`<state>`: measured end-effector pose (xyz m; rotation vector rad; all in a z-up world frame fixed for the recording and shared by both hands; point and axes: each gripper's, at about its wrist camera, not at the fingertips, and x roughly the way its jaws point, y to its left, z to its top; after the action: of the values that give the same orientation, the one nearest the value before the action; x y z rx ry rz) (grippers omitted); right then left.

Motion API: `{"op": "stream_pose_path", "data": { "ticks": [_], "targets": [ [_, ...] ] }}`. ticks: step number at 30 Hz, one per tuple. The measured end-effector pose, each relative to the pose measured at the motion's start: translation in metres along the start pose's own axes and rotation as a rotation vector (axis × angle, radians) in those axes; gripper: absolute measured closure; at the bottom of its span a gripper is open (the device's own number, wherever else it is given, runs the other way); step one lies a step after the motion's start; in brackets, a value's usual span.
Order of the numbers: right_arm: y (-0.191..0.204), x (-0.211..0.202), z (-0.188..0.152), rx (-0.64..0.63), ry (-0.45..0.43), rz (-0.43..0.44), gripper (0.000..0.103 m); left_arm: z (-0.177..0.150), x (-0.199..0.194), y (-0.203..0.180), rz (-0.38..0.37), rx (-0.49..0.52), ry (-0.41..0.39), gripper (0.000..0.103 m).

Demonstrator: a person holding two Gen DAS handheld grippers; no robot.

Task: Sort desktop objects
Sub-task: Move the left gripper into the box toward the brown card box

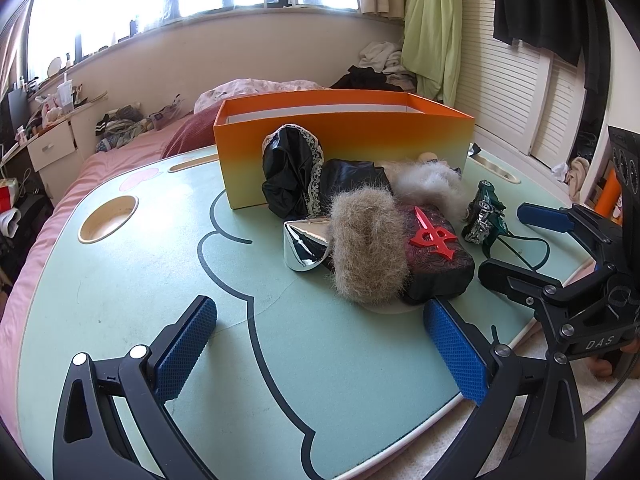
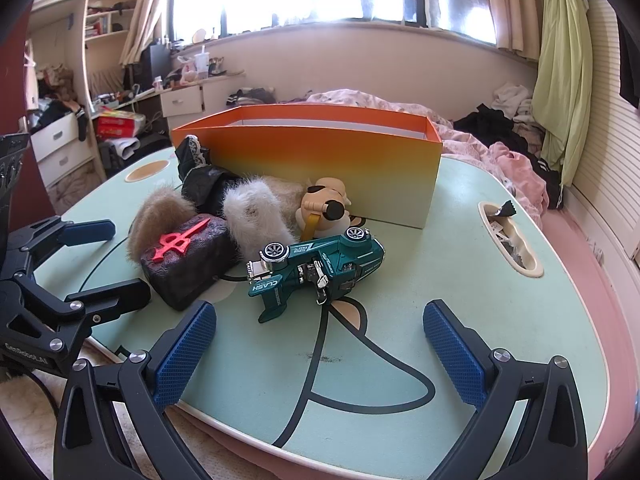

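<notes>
Nothing is held yet: this looks like the opening of the sort, with every object lying outside the tall orange-to-cream gradient cardboard box [image 2: 320, 160], which stands at the table's 12 o'clock and shows only bare white inner wall.

The right claw [image 2: 320, 344] stands wide, nothing between its blue ribbed pads, low over the pale green cartoon-printed table [image 2: 500, 280]. Just ahead of it, at 12 o'clock, the teal die-cast toy racing car [image 2: 316, 268] lies on its side, wheels up. I judge this the likely first pick: the next move calls for advancing so the pads straddle the car's narrow body, closing, then lifting over the box's high rim.

The left claw [image 1: 320, 340] is likewise wide and empty. At its 1 o'clock sit the tan fur-trimmed dark embossed pouch with a red plastic sword-shaped charm [image 1: 416, 256], a shiny silver cone-shaped piece [image 1: 306, 246] and a black satin lace-edged cloth [image 1: 296, 176] leaning on the box. A beige plush toy with dark sunglasses [image 2: 326, 204] rests against the box at the car's 12 o'clock.

Readable writing: "CLASH" on the car's side, inverted; "DAS" on the right claw's frame in the left view. The other lettering is too small.
</notes>
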<state>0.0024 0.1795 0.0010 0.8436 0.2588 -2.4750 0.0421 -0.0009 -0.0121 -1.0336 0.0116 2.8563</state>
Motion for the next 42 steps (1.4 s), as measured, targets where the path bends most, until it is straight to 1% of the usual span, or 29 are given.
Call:
{"op": "stream_pose_path", "data": {
  "ticks": [4, 6, 7, 9, 11, 14, 15, 17, 18, 21, 22, 23, 25, 26, 27, 28, 30, 31, 33, 35, 38, 39, 42],
  "targets": [
    [0.000, 0.000, -0.001, 0.000, 0.000, 0.000, 0.000, -0.001, -0.001, 0.003, 0.005, 0.003, 0.010, 0.000],
    [0.000, -0.001, -0.001, 0.000, -0.001, 0.000, 0.000, 0.000, -0.003, 0.005, 0.012, 0.000, 0.036, 0.000],
    [0.000, -0.001, -0.001, 0.000, -0.001, 0.000, 0.000, 0.000, -0.004, 0.008, 0.000, -0.004, 0.065, 0.000],
    [0.000, -0.001, -0.002, 0.000, -0.001, 0.000, 0.000, 0.001, -0.009, 0.013, -0.045, -0.008, 0.089, 0.000],
    [0.000, -0.002, -0.002, 0.000, -0.001, 0.000, 0.000, 0.006, -0.022, 0.020, -0.060, -0.029, 0.067, 0.001],
    [0.000, -0.002, -0.003, 0.000, -0.002, 0.000, 0.000, 0.027, -0.050, 0.029, -0.076, -0.084, -0.014, 0.007],
    [0.000, -0.001, -0.003, 0.000, -0.002, 0.000, 0.000, 0.037, -0.058, 0.029, -0.098, -0.094, -0.029, 0.012],
    [0.001, -0.002, -0.001, -0.001, -0.002, 0.000, 0.000, 0.062, -0.066, 0.026, -0.144, -0.088, -0.040, 0.018],
    [0.001, -0.002, -0.001, 0.000, -0.002, 0.000, 0.000, 0.077, -0.066, 0.022, -0.157, -0.079, -0.042, 0.018],
    [0.002, -0.002, -0.002, 0.000, -0.002, 0.000, 0.000, 0.119, -0.053, 0.010, -0.189, -0.067, -0.037, 0.018],
    [0.002, -0.002, -0.002, 0.000, -0.002, 0.000, 0.000, 0.135, -0.041, 0.005, -0.210, -0.066, -0.008, 0.018],
    [0.002, -0.002, -0.003, 0.000, -0.002, 0.000, 0.000, 0.143, -0.033, 0.003, -0.223, -0.072, 0.013, 0.018],
    [0.002, -0.003, -0.003, 0.000, -0.003, 0.001, 0.000, 0.161, -0.004, -0.003, -0.250, -0.101, 0.088, 0.018],
    [0.002, -0.002, -0.003, 0.001, -0.003, 0.001, 0.000, 0.168, 0.011, -0.006, -0.250, -0.116, 0.125, 0.018],
    [0.005, -0.004, -0.002, 0.001, -0.004, 0.001, 0.000, 0.171, 0.020, -0.008, -0.244, -0.122, 0.147, 0.021],
    [0.005, -0.005, -0.002, 0.001, -0.005, 0.003, 0.000, 0.174, 0.034, -0.011, -0.232, -0.123, 0.181, 0.033],
    [0.007, -0.007, 0.000, 0.001, -0.007, 0.005, 0.000, 0.175, 0.055, -0.017, -0.209, -0.113, 0.248, 0.047],
    [0.008, -0.007, 0.000, 0.001, -0.006, 0.005, 0.000, 0.175, 0.065, -0.020, -0.209, -0.113, 0.282, 0.047],
    [0.008, -0.007, 0.000, 0.001, -0.007, 0.004, 0.000, 0.176, 0.080, -0.026, -0.215, -0.119, 0.322, 0.047],
    [0.008, -0.007, 0.000, 0.001, -0.007, 0.004, 0.000, 0.176, 0.086, -0.030, -0.206, -0.118, 0.342, 0.047],
    [0.012, -0.008, 0.002, 0.001, -0.008, 0.004, 0.000, 0.175, 0.093, -0.036, -0.146, -0.094, 0.323, 0.047],
    [0.012, -0.008, 0.001, 0.001, -0.008, 0.004, 0.000, 0.172, 0.095, -0.039, -0.116, -0.082, 0.316, 0.047],
    [0.014, -0.008, 0.003, 0.000, -0.008, 0.003, 0.000, 0.167, 0.102, -0.043, -0.089, -0.063, 0.321, 0.047]
  ]
}}
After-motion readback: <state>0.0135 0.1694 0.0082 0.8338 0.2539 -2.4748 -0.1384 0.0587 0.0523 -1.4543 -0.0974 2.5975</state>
